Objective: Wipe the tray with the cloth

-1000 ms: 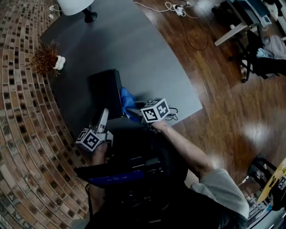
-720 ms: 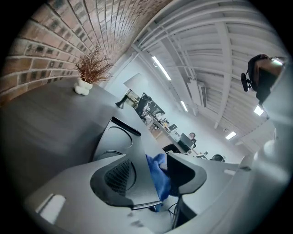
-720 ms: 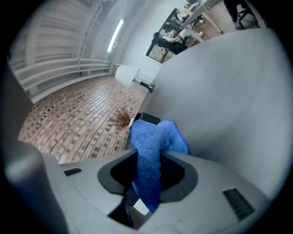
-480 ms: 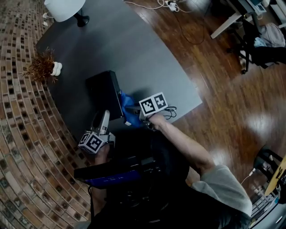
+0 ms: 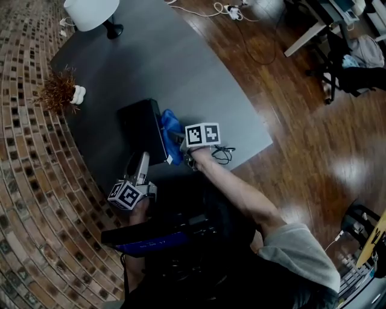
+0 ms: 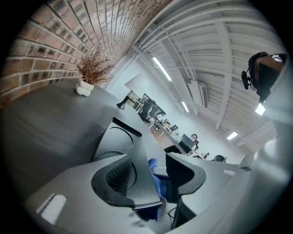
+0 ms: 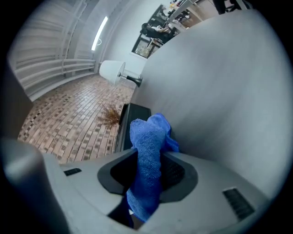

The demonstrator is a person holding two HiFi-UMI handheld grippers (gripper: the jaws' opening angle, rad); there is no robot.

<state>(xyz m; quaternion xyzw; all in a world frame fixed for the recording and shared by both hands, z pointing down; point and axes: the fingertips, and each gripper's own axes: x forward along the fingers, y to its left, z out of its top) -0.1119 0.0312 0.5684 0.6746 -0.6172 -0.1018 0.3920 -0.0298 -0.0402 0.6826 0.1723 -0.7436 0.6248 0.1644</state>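
A black tray [image 5: 140,127] lies on the dark grey table [image 5: 181,66]. My right gripper [image 5: 180,140] is shut on a blue cloth [image 5: 170,124], which bunches against the tray's right edge. In the right gripper view the cloth [image 7: 149,137] stands up between the jaws of the gripper [image 7: 147,171], with the tray [image 7: 132,114] just beyond. My left gripper [image 5: 140,162] reaches the tray's near corner. In the left gripper view that corner [image 6: 120,141] sits between the jaws of the gripper [image 6: 151,176], which have just closed a little. A gap showing cloth [image 6: 155,171] remains beside the right jaw.
A white lamp [image 5: 90,12] stands at the table's far end and a dried plant in a white pot [image 5: 60,87] at its left edge. A black cable [image 5: 224,154] lies by the near right corner. Brick floor lies left, wood floor right.
The right gripper has moved left and away from me toward the tray and rolled, bringing the cloth up against the tray's right edge. The left gripper stays at the near corner.
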